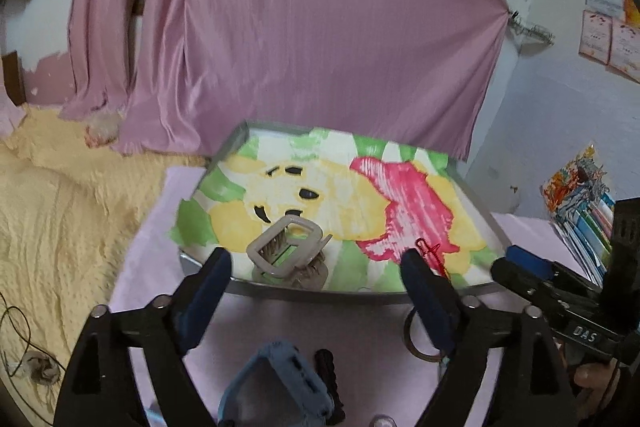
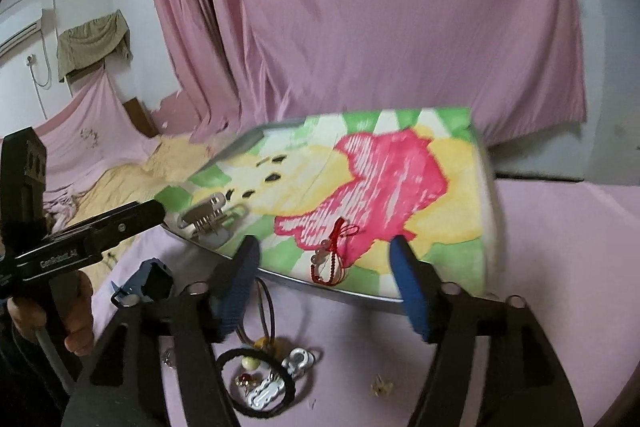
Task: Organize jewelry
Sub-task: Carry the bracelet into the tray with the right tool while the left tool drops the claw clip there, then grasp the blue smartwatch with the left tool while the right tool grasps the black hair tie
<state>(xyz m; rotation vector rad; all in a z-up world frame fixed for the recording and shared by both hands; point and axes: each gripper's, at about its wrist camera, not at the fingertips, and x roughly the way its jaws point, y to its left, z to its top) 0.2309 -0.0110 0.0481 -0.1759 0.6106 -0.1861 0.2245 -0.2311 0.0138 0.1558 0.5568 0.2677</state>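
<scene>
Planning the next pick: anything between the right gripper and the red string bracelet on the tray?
Nothing visible. The red string bracelet lies in the open near the tray's front rim, just ahead of the open right gripper; the beige hair claw sits far left.

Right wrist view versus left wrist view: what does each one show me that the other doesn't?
Only the right wrist view shows the pile waiting on the pink cloth: a black hair tie, a white clip, a silver charm and a yellow bead. It also shows the red bracelet's beads clearly.

Only the left wrist view shows the books at right, and the cable on the yellow blanket.

Both show the tray with its cartoon liner, the beige claw clip, the blue clip, and both grippers open and empty.
</scene>
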